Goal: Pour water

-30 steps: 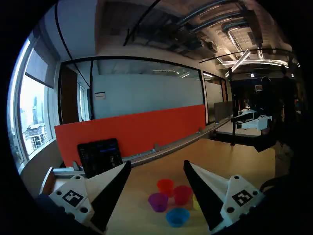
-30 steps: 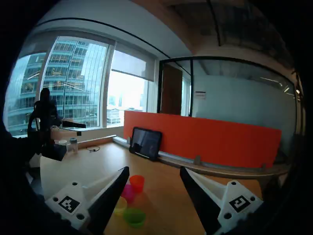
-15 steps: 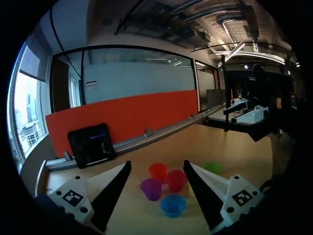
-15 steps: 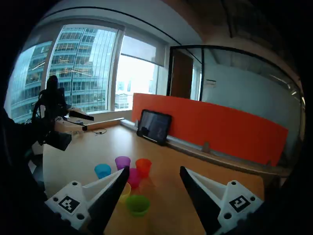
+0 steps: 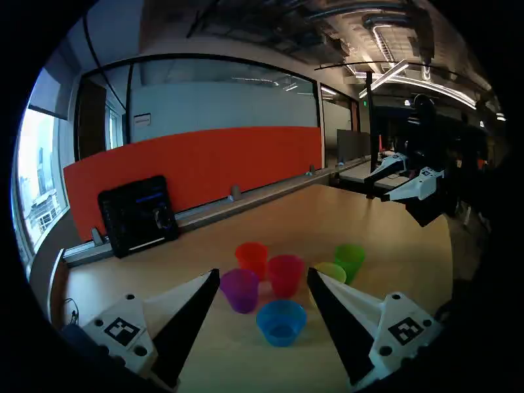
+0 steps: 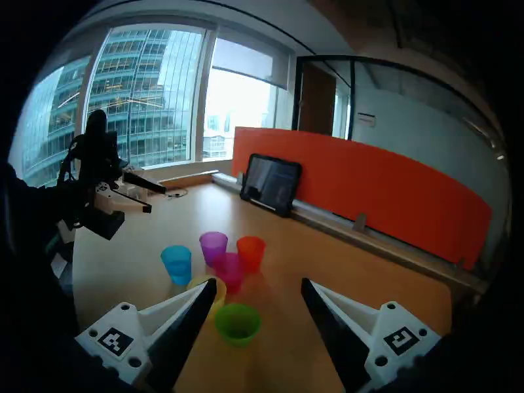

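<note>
Several small plastic cups stand clustered on the wooden table: orange, pink, purple, blue, yellow and green. My left gripper hovers open above and just before them, holding nothing. In the right gripper view the same cluster appears from the other side, green cup nearest, blue cup at the left. My right gripper is open and empty over the cups. Each gripper shows far off in the other's view: the right gripper, the left gripper.
A dark tablet leans against an orange partition along the table's far edge. Tall windows lie beyond one end of the table. Bare tabletop surrounds the cups.
Both views have tipped downward and drawn nearer the table. The cups have risen in each view, and all of them now show between the fingers. Both grippers stay open.
</note>
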### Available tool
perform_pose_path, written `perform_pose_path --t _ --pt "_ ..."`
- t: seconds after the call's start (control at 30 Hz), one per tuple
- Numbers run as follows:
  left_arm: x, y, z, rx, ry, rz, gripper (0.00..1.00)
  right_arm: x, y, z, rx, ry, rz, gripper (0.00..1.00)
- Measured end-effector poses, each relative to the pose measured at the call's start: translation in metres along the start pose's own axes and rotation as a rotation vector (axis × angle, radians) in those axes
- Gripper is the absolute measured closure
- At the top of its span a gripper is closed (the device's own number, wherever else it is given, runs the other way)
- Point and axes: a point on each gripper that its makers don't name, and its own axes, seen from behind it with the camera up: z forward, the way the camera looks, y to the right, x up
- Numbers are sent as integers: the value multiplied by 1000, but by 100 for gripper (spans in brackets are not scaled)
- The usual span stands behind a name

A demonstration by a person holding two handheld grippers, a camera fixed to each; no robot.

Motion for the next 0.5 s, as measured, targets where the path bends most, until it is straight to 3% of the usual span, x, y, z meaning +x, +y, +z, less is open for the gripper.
perform_pose_path --t 0.5 --pt "-68 14 15 -50 -127 -20 0 -66 -9 27 49 -116 -5 0"
